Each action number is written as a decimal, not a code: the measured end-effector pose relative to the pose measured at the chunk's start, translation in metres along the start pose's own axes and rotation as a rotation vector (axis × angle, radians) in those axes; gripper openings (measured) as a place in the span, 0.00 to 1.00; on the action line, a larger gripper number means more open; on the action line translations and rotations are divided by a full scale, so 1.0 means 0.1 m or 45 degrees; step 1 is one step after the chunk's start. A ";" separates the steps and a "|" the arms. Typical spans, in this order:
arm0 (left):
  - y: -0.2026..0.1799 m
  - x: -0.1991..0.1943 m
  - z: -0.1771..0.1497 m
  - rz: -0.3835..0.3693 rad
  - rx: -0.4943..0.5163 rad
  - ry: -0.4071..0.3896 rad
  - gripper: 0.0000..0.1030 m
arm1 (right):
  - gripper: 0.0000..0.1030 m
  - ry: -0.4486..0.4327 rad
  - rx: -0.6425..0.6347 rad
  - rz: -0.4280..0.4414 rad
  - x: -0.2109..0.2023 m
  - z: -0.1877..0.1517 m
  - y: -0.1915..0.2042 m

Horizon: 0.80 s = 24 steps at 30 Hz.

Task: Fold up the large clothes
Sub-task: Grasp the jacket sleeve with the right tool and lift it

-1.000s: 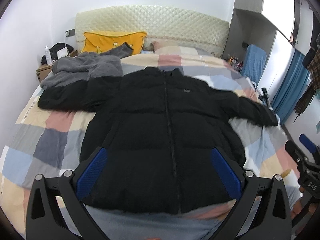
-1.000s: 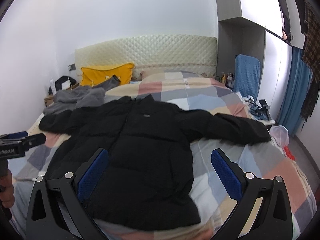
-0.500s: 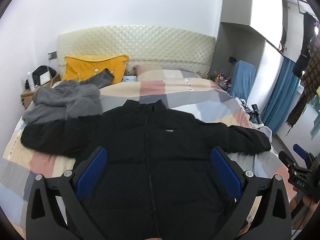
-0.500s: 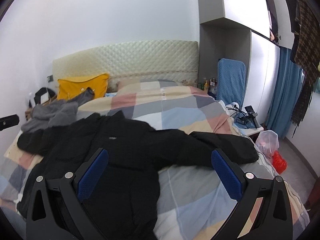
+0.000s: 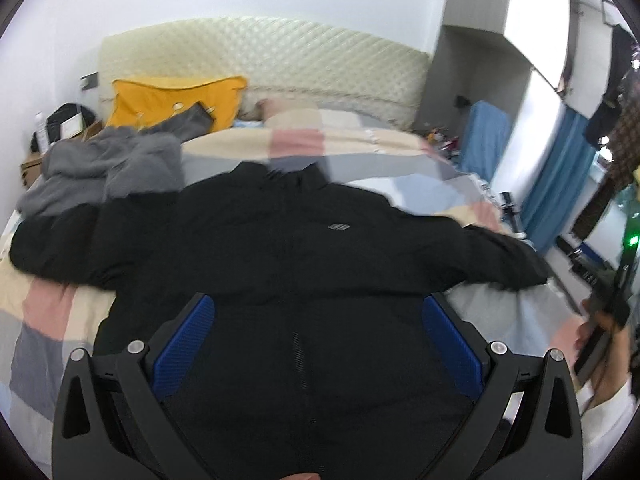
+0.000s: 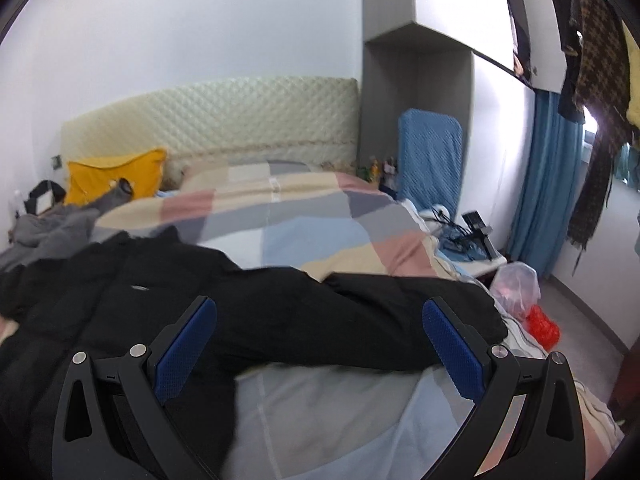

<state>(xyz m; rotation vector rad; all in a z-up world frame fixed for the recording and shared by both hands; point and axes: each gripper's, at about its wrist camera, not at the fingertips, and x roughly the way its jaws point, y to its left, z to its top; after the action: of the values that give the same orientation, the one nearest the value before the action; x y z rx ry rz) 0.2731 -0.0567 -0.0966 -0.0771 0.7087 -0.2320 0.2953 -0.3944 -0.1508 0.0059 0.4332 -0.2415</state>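
Both grippers' fingers spread wide, empty; right gripper (image 6: 320,344) should pinch the black puffer jacket's (image 5: 304,264) outstretched sleeve (image 6: 400,320) ahead of its fingers near the cuff.

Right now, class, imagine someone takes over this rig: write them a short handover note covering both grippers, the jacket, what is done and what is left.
Left gripper: open, empty, over the black jacket body.
Right gripper: open, empty, pointed at the jacket's right sleeve.
Jacket lies flat, front up, on the checked bedspread, sleeves spread; a grey garment overlaps its far sleeve.
Done: spread out. Left: every fold.
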 end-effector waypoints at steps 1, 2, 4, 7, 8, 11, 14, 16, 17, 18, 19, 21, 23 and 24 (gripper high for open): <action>0.03 0.03 -0.03 0.014 0.001 0.008 1.00 | 1.00 0.008 0.018 -0.014 0.07 -0.02 -0.07; 0.07 0.08 -0.07 0.027 0.007 0.014 1.00 | 1.00 0.016 0.045 -0.029 0.15 -0.04 -0.15; 0.13 0.14 -0.11 0.063 0.021 0.007 1.00 | 1.00 0.039 0.108 -0.048 0.28 -0.09 -0.31; 0.24 0.26 -0.19 0.102 0.012 0.015 1.00 | 1.00 0.063 0.171 -0.078 0.48 -0.14 -0.49; 0.28 0.31 -0.23 0.088 0.000 0.027 1.00 | 1.00 0.064 0.172 -0.091 0.55 -0.15 -0.54; 0.33 0.45 -0.33 0.058 -0.022 0.062 1.00 | 0.99 0.082 0.196 -0.131 0.73 -0.20 -0.68; 0.30 0.61 -0.45 0.073 -0.001 0.093 1.00 | 0.99 0.115 0.278 -0.126 0.95 -0.33 -0.88; 0.28 0.71 -0.52 0.112 -0.011 0.117 1.00 | 0.99 0.179 0.369 -0.111 1.14 -0.49 -1.06; 0.27 0.74 -0.58 0.106 -0.038 0.124 1.00 | 0.96 0.205 0.423 -0.116 1.20 -0.57 -1.16; 0.26 0.76 -0.61 0.086 -0.055 0.129 1.00 | 0.95 0.232 0.486 -0.123 1.27 -0.68 -1.29; 0.24 0.77 -0.66 0.040 -0.075 0.132 1.00 | 0.92 0.241 0.527 -0.132 1.29 -0.74 -1.36; 0.20 0.76 -0.72 0.030 -0.082 0.106 1.00 | 0.91 0.235 0.667 -0.153 1.30 -0.86 -1.58; 0.16 0.74 -0.72 0.049 -0.068 0.082 1.00 | 0.91 0.187 0.801 -0.172 1.23 -0.92 -1.77; 0.16 0.73 -0.72 0.054 -0.064 0.069 1.00 | 0.91 0.164 0.880 -0.177 1.20 -0.95 -1.88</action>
<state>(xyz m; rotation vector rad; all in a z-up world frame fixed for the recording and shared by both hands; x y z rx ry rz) 0.2826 -0.0580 -0.2005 -0.1039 0.7697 -0.1765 0.3175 -0.5992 -0.2785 0.6728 0.4609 -0.5206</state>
